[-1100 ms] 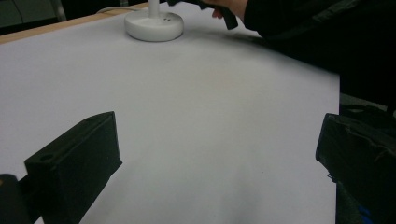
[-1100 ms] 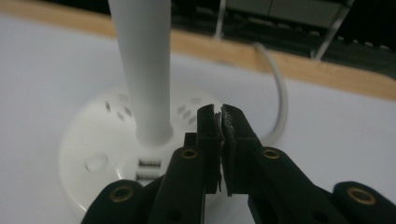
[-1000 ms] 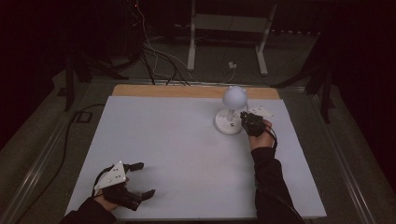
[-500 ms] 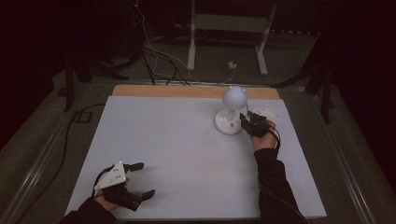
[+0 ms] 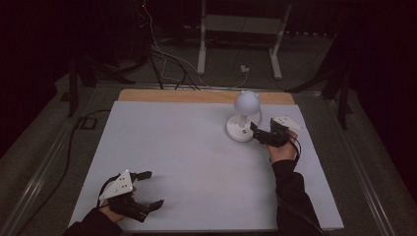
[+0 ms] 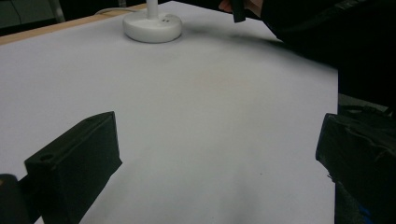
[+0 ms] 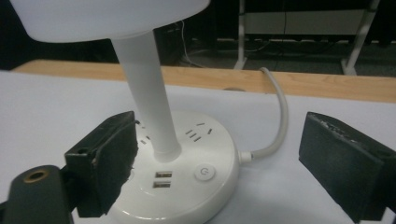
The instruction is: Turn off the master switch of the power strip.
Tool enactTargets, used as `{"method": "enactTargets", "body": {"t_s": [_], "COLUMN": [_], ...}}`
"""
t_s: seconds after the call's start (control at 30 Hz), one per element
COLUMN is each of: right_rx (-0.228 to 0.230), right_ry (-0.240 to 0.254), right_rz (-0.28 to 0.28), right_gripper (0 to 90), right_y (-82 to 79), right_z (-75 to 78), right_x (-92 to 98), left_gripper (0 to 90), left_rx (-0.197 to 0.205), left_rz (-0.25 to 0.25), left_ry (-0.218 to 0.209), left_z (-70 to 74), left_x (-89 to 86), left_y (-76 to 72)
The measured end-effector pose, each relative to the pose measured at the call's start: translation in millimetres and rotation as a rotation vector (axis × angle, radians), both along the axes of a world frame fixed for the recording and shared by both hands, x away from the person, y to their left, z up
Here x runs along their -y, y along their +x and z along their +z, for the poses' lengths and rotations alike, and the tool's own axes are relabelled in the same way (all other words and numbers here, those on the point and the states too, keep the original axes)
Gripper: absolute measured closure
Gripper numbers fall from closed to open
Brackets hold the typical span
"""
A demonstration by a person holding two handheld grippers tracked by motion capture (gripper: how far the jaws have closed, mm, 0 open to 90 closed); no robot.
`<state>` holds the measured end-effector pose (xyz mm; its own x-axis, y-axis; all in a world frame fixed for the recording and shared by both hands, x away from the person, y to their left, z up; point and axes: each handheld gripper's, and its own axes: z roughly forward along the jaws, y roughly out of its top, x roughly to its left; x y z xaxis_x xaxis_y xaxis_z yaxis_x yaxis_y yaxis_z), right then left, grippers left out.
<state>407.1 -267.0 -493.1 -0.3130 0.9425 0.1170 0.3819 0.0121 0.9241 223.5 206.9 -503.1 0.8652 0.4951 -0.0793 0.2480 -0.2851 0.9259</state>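
Two grippers, both w/ jaws apart: right gripper (image 5: 256, 133) sits just beside lamp (image 5: 244, 118) base at its 4 o'clock, far nearer than left gripper (image 5: 147, 189).

Lamp (image 5: 244, 119) sole obstacle on table (image 5: 187, 162)

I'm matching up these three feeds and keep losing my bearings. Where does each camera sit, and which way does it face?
High view: above the person's side, looking forward and down on the white table; both forearms and tools enter from below.
Left gripper view: on the left tool, looking across the table toward the lamp; its jaws stand wide apart.
Right gripper view: on the right tool, close to the lamp's base, jaws apart.
Shared: all three show the lamp.
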Motion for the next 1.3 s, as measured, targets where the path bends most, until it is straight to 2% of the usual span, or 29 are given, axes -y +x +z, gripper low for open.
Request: {"method": "enactTargets", "body": {"t_s": [0.07, 0.17, 0.23, 0.33, 0.53, 0.77, 0.93, 1.07, 1.2, 1.23, 1.3], "right_rx": [-0.018, -0.031, -0.044, -0.053, -0.029, -0.042, -0.038, -0.035, -0.069, -0.077, -0.078], "right_ry": [0.033, 0.032, 0.054, 0.05, 0.012, -0.014, -0.022, 0.006, -0.01, -0.012, -0.012], "right_rz": [0.015, 0.052, 0.084, 0.113, 0.124, 0.148, 0.195, 0.237, 0.284, 0.315, 0.325], "right_gripper": [9.2, 2.9, 1.3, 1.3, 1.3, 1.3, 1.3, 1.3, 1.3, 1.3, 1.3], "right_y": [-0.7, -0.5, -1.2, -3.2, -10.8, -22.8, -34.4, -45.3, -55.3, -60.6, -63.7], "right_z": [-0.6, -1.4, -2.0, -1.2, 5.7, 16.4, 21.5, 24.3, 26.0, 25.9, 25.8], "right_x": [1.4, 2.4, 2.7, 3.7, 7.9, 13.1, 12.0, 10.5, 8.1, 6.9, 6.4], "left_gripper": [0.3, 0.3, 0.3, 0.4, 0.3, 0.3, 0.3, 0.4, 0.4, 0.3, 0.4], "left_rx": [0.001, 0.001, 0.003, 0.003, -0.001, 0.004, 0.002, 0.005, 0.005, 0.005, 0.004], "left_rz": [0.0, 0.001, 0.0, -0.001, 0.001, 0.001, 0.0, -0.001, -0.003, -0.004, -0.002], "left_ry": [-0.002, -0.003, -0.002, -0.003, -0.005, -0.003, -0.004, -0.003, 0.001, -0.001, -0.003], "left_z": [0.2, 0.3, 0.4, 0.4, 0.2, 0.5, 0.5, 0.5, 0.3, 0.4, 0.5], "left_x": [0.1, -0.3, -0.2, 0.0, 0.1, -0.5, -0.3, 0.1, 0.5, 0.5, 0.1], "left_y": [0.2, 0.4, 0.1, 0.3, 0.8, -0.2, 0.0, -0.1, -0.1, 0.0, 0.3]}}
